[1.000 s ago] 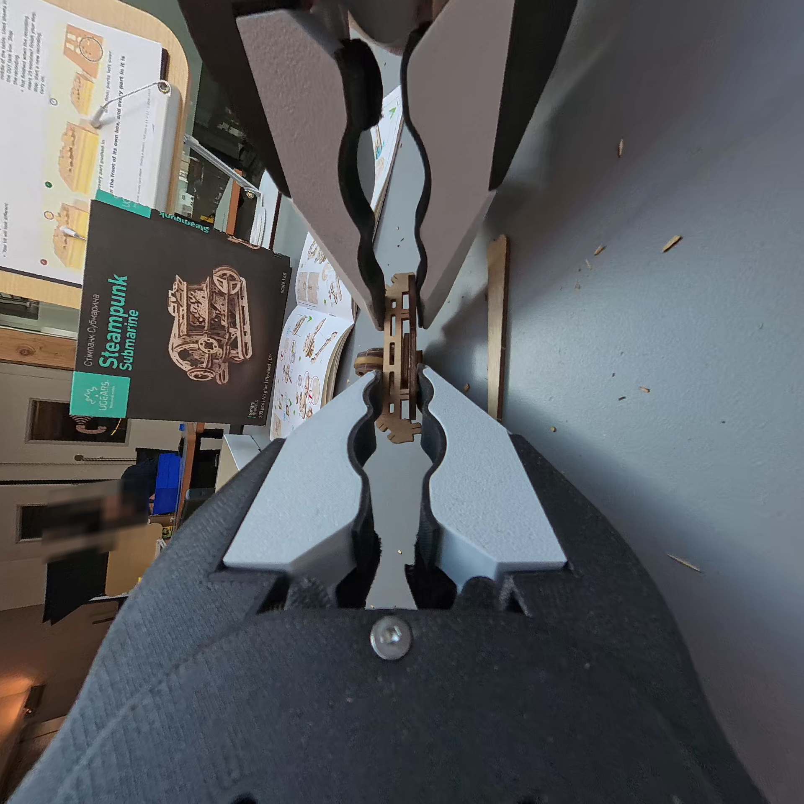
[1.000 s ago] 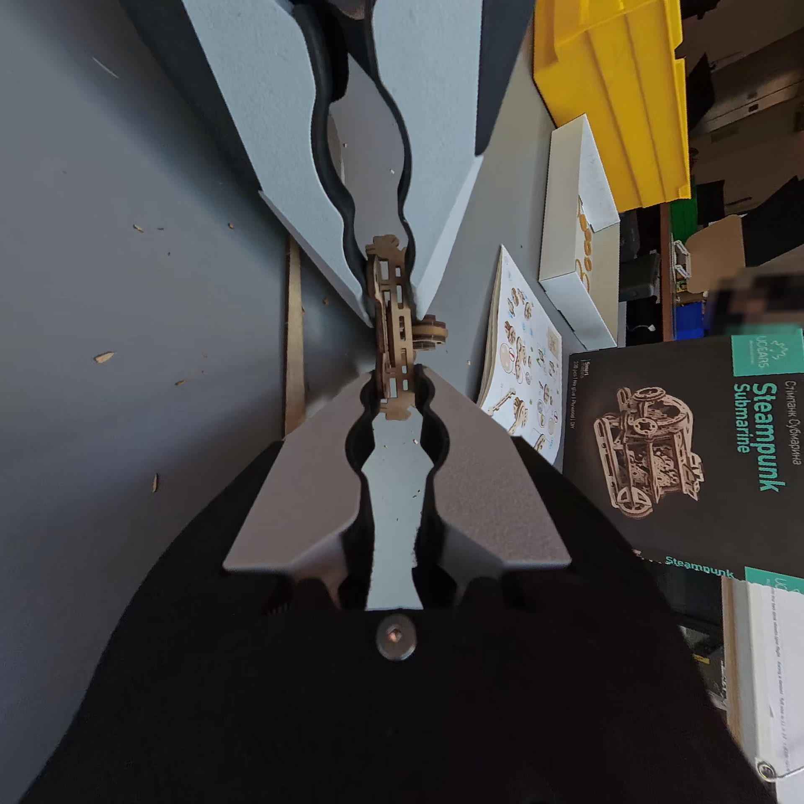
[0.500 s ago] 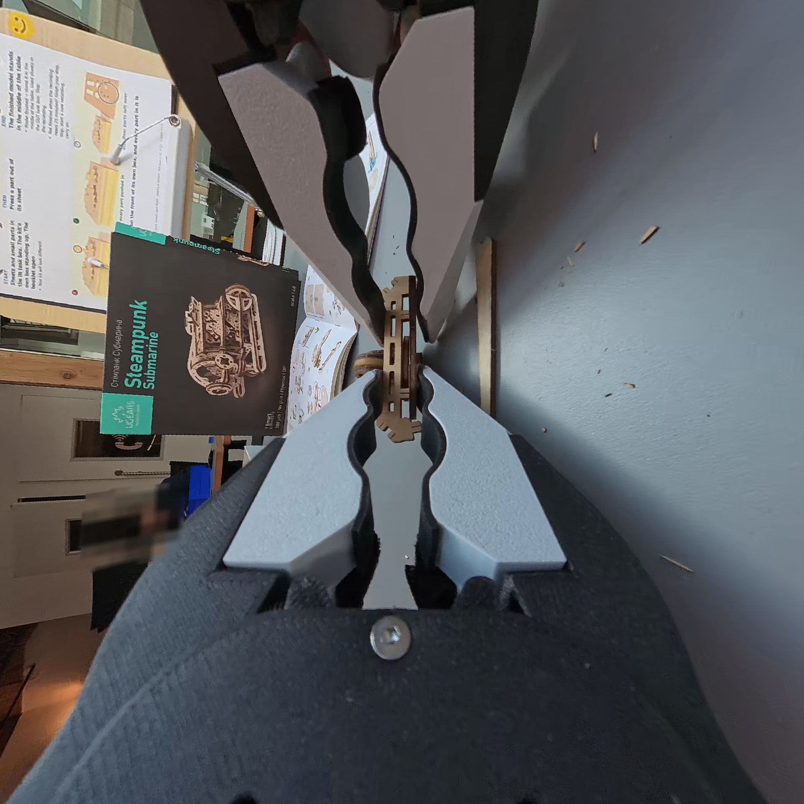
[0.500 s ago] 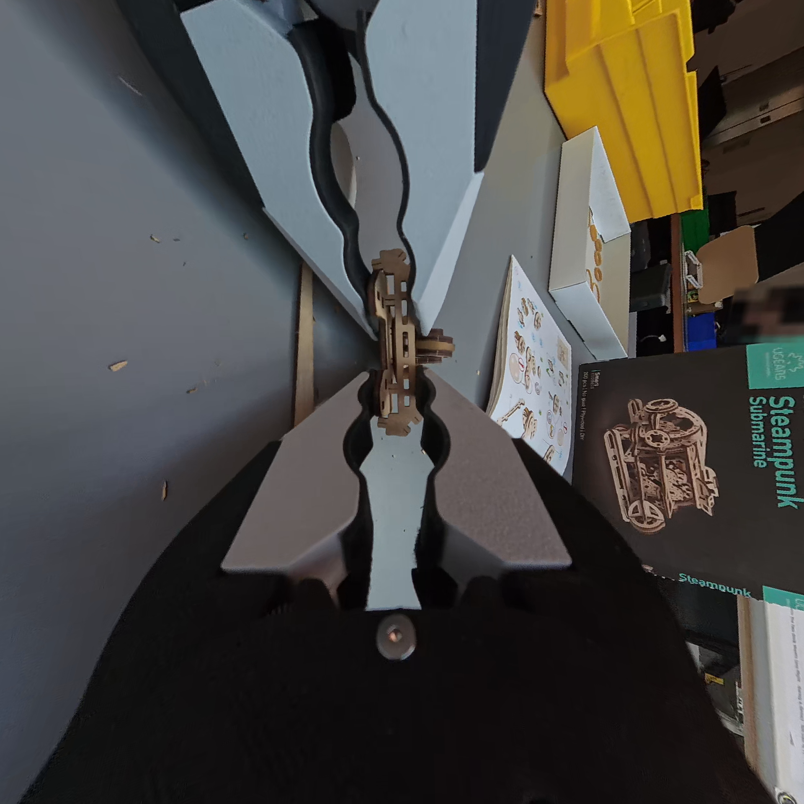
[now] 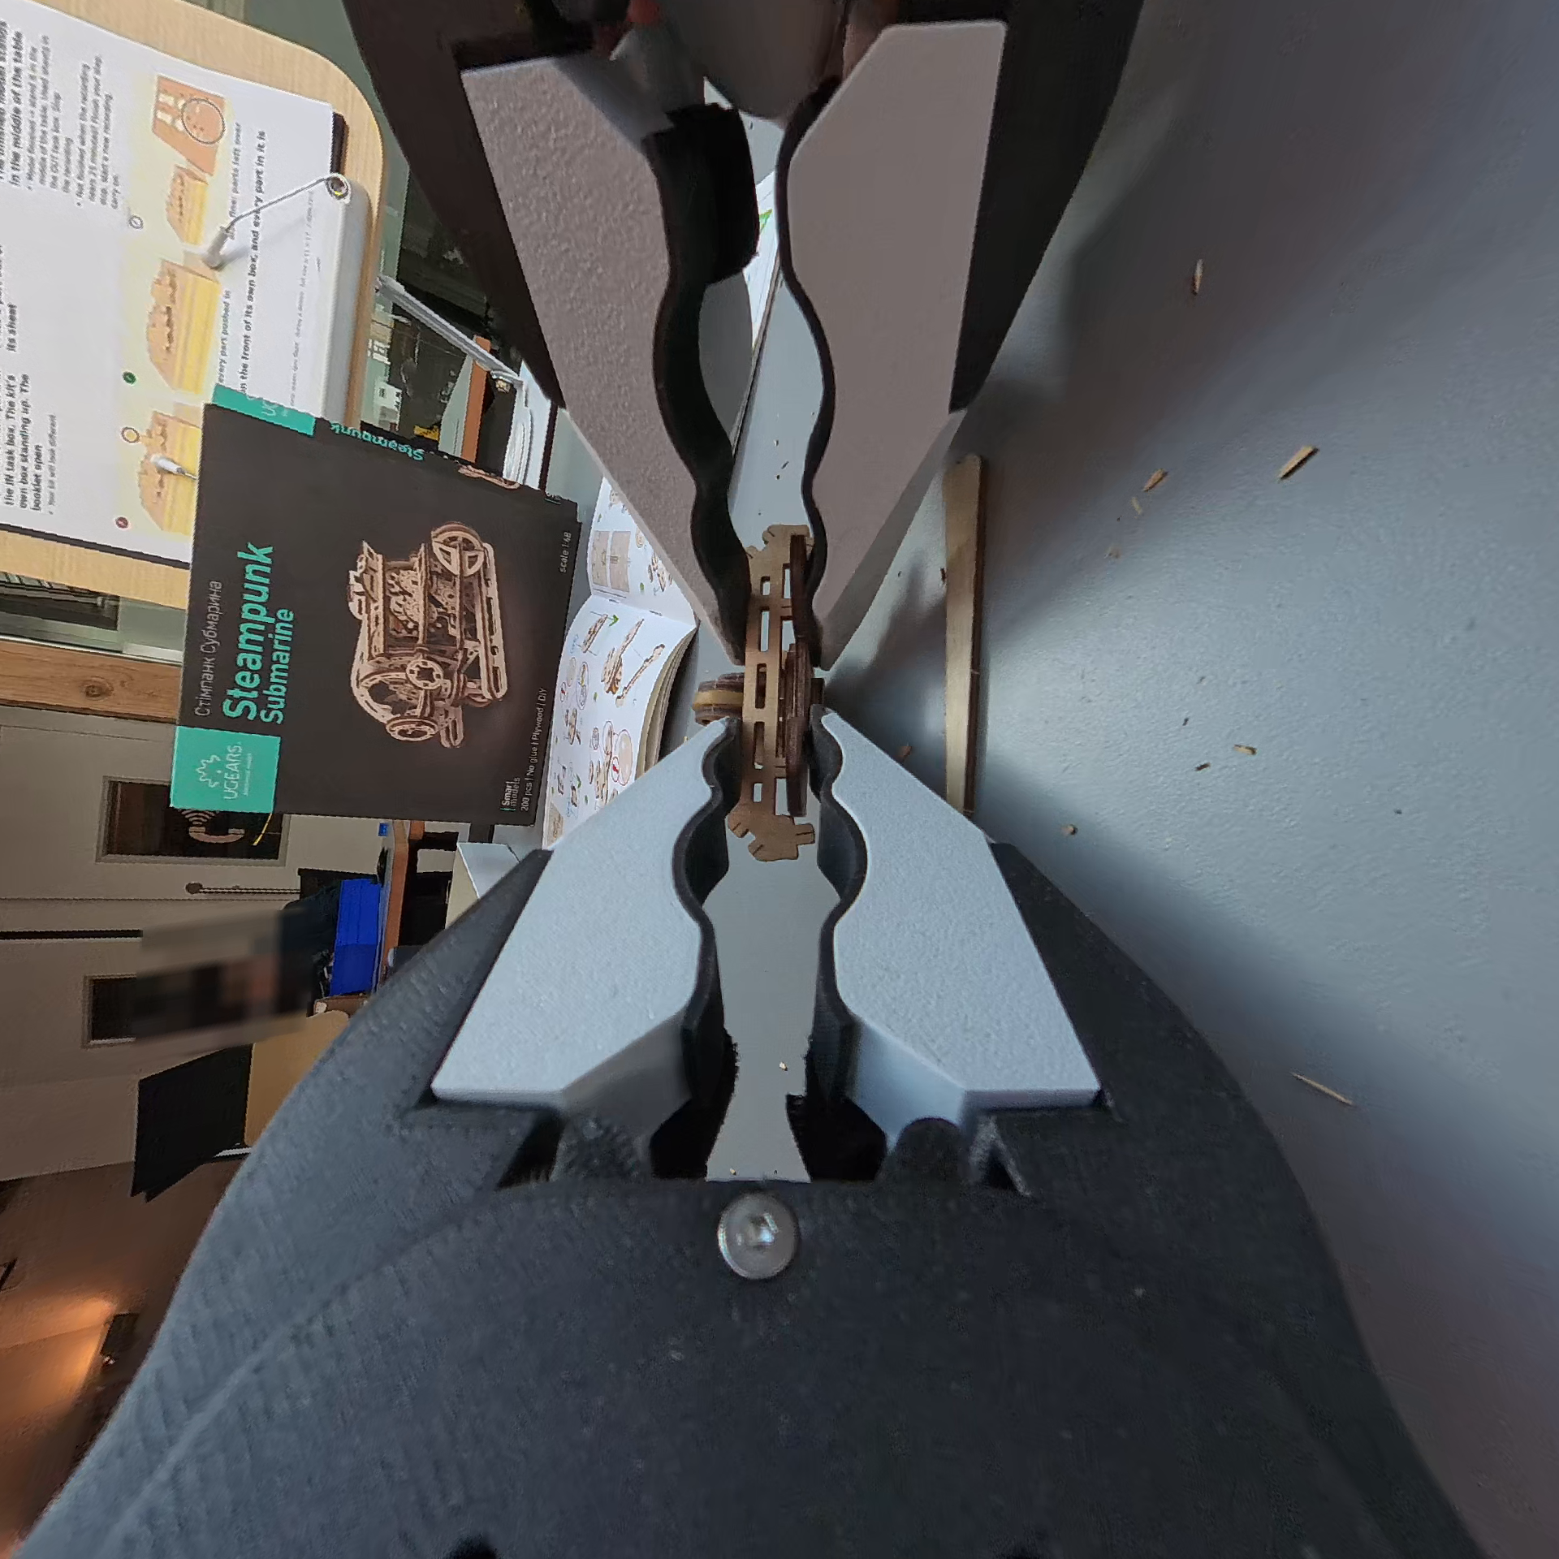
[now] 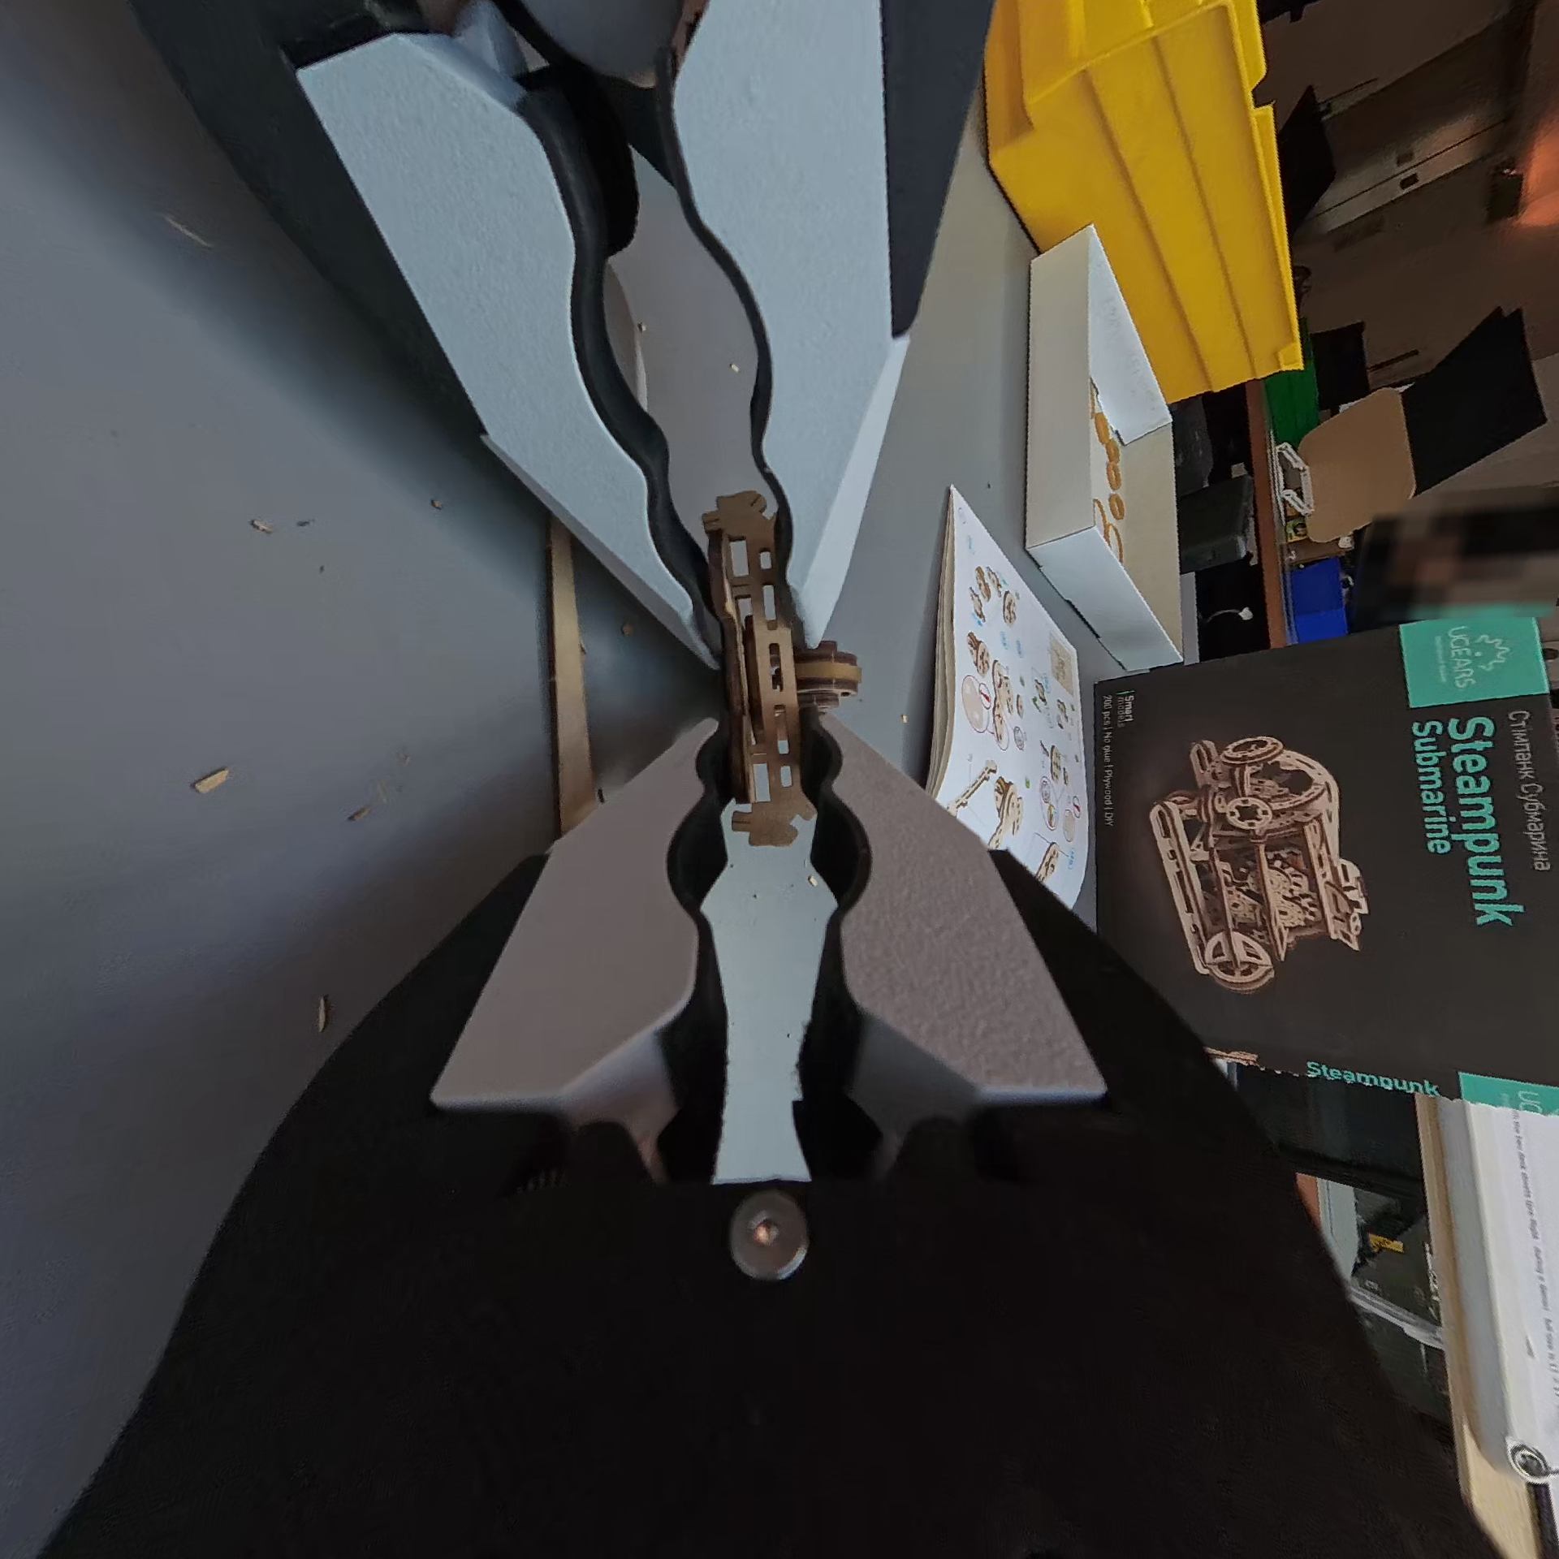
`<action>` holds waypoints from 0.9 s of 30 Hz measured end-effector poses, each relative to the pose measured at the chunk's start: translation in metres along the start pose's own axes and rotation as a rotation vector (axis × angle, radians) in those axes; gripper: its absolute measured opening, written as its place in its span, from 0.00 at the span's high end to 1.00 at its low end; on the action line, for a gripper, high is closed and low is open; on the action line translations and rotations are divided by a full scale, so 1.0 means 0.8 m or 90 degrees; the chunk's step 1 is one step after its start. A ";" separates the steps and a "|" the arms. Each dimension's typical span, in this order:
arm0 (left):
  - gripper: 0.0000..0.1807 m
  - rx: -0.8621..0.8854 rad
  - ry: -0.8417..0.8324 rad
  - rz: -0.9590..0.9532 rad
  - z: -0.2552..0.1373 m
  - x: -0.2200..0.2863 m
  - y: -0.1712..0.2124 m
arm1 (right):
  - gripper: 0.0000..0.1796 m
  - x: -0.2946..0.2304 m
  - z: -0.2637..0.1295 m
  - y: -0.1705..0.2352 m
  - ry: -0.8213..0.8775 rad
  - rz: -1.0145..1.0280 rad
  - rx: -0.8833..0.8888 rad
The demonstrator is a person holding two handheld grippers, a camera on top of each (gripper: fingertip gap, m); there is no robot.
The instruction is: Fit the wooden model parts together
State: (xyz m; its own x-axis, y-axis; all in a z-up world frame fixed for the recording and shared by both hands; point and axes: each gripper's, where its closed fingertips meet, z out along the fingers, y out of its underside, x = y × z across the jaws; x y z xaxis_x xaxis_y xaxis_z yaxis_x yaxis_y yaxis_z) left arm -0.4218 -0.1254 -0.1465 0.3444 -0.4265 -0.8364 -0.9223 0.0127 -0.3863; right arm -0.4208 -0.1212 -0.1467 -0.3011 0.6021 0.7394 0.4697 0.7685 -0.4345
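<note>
Tongs, left: pale blue-grey left tongs point(image 5: 769, 742) pinch near end of thin slotted plywood model part point(image 5: 772, 700).
Tongs, right: grey right tongs point(image 6: 768, 751) clamp its 12 o'clock end.
Handling: probably light, stiff, brittle; grip flat faces.
Table: grey table point(image 5: 1265, 675) at 3 o'clock.

slotted wooden model assembly point(image 5: 772, 709) between left gripper point(image 5: 769, 742) and right gripper point(image 6: 763, 759), tip to tip above grey table point(image 5: 1265, 759) | thin wooden strip point(image 5: 962, 633) on table beneath | open instruction booklet point(image 6: 1012, 709) between strip and upright black kit box point(image 6: 1316, 844) | white cardboard box point(image 6: 1097, 472) before yellow plastic bin point(image 6: 1139, 186)
</note>
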 end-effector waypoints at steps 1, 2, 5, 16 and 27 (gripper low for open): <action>0.92 0.001 0.001 -0.007 0.000 -0.001 0.001 | 0.92 0.000 0.000 0.000 0.001 -0.006 -0.001; 0.92 0.002 0.004 -0.018 -0.001 0.000 0.001 | 0.92 0.000 0.001 -0.001 0.005 -0.028 0.000; 0.91 0.006 0.000 -0.030 -0.003 -0.002 0.003 | 0.92 0.000 0.001 0.003 0.006 -0.034 -0.009; 0.92 0.007 -0.001 0.000 -0.004 0.005 0.002 | 0.91 -0.003 0.001 0.008 0.037 -0.105 -0.055; 0.87 0.016 -0.009 -0.055 -0.009 -0.003 -0.001 | 0.92 0.002 0.003 0.008 0.079 -0.128 -0.083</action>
State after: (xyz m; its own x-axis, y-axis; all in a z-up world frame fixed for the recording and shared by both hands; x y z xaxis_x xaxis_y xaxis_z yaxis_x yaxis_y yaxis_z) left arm -0.4235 -0.1310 -0.1414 0.4253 -0.4135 -0.8051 -0.8842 -0.0003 -0.4670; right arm -0.4201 -0.1143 -0.1494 -0.2985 0.4029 0.8652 0.5167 0.8304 -0.2084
